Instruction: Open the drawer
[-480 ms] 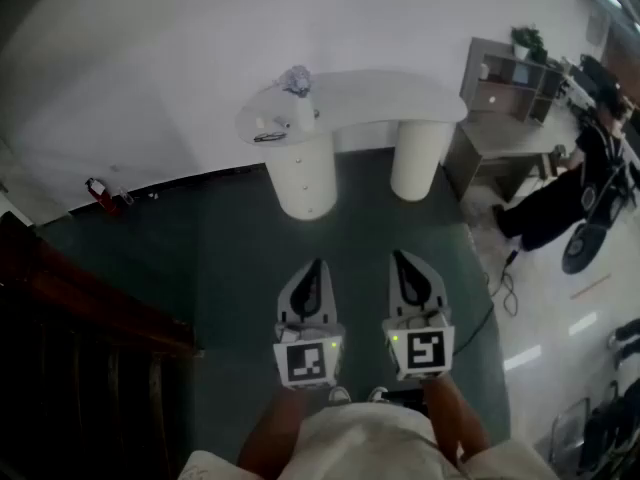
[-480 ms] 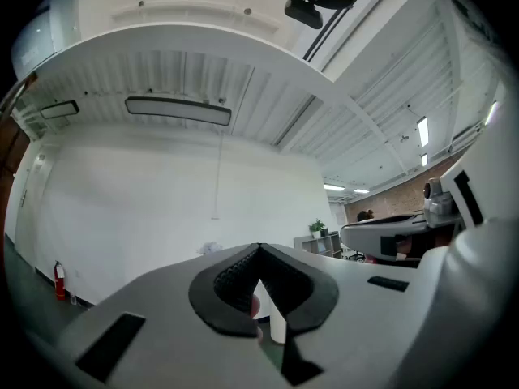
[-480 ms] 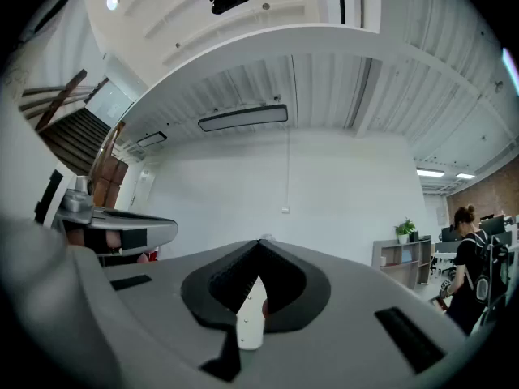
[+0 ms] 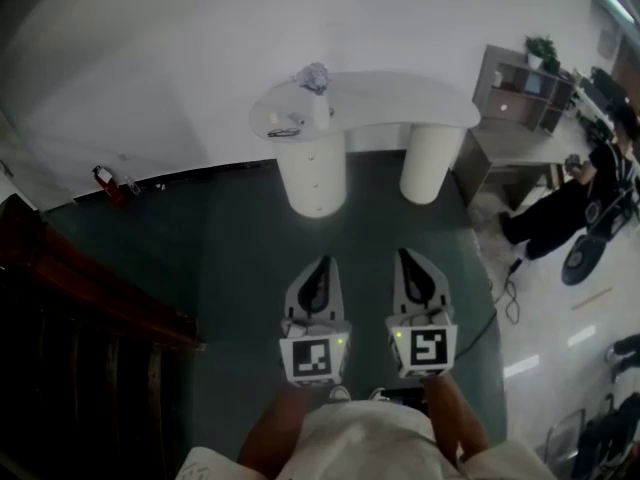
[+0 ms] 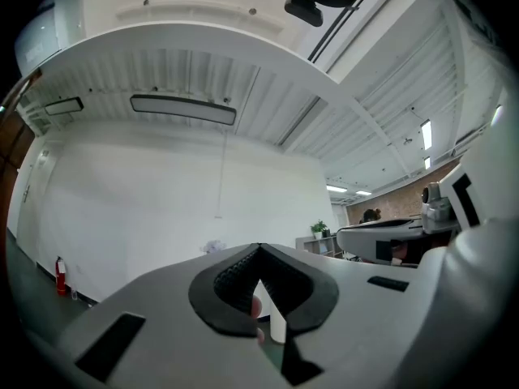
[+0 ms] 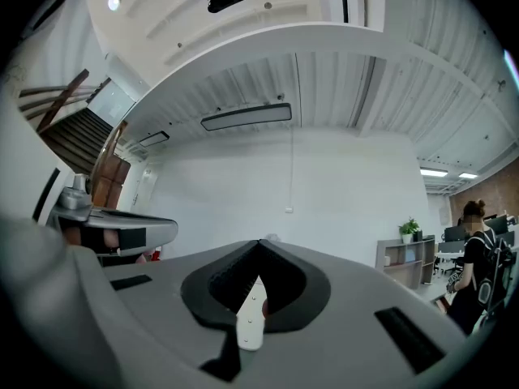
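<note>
A white curved table (image 4: 400,98) stands on two round pedestals by the far wall. The left pedestal (image 4: 315,173) shows small dots down its front that look like drawer knobs; it also shows between the jaws as the pedestal (image 6: 251,318) and the pedestal (image 5: 278,322). My left gripper (image 4: 322,261) and right gripper (image 4: 404,253) are held side by side over the dark green floor, well short of the table. Both point at it, shut, with nothing in them. The left gripper (image 5: 259,247) and the right gripper (image 6: 259,241) have their tips together.
A dark wooden staircase (image 4: 80,338) fills the lower left. A red fire extinguisher (image 4: 103,178) stands by the wall. At the right are a shelf unit (image 4: 525,88), a person in black (image 4: 565,208) and a cable (image 4: 505,288) on the floor. Small items (image 4: 300,98) lie on the table.
The table sits slightly further right in the head view and looks a little nearer. Both grippers keep the same side-by-side pose, shut.
</note>
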Available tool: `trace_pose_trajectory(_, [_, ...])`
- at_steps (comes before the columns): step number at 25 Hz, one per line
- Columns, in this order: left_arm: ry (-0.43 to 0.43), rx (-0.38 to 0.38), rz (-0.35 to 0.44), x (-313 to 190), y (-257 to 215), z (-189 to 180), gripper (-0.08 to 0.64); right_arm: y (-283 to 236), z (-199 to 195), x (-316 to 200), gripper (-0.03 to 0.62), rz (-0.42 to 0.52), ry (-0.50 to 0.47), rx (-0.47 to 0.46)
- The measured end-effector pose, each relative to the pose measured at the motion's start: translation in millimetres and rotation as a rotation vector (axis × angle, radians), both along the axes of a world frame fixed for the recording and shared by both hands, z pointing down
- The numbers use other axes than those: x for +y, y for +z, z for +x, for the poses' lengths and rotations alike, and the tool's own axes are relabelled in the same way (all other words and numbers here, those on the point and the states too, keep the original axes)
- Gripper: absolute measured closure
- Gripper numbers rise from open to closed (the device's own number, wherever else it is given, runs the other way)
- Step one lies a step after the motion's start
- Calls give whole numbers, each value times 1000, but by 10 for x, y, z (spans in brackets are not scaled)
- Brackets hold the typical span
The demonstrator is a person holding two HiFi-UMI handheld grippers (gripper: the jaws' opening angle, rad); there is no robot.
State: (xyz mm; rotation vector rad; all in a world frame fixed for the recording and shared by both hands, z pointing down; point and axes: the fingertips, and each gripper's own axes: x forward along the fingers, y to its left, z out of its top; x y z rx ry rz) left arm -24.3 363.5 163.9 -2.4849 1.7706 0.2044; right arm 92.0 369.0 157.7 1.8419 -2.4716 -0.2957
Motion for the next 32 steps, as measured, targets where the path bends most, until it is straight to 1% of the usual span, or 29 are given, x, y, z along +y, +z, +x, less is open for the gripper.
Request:
trace_pose_trajectory(7, [-13, 9, -22, 5, 73, -216, 558, 40, -193, -15, 588, 5, 5, -28])
trace_pose_trajectory(12, [-16, 2, -30, -40, 144, -342, 558, 98, -251, -72, 588, -5, 20, -35])
trace_pose_trajectory(16, [-22, 9, -45, -134, 215, -382, 558, 139, -274, -145, 588, -5, 8, -33])
trace_pose_trajectory(20, [-30, 10, -46, -316, 231, -322, 558, 205, -231, -342, 588, -1, -15, -31])
trace_pose_trajectory(25, [-52, 12, -45, -679, 213, -218, 558, 227, -107, -738, 588, -4, -27, -37])
trace_pose_trajectory(29, [-69, 25, -54, -1027, 198, -51, 558, 203, 78, -1093, 588, -4, -38, -43])
trace_pose_trajectory(32, [-75, 20, -62, -1250, 202, 109, 558, 208, 250, -1336, 588, -9, -40, -50])
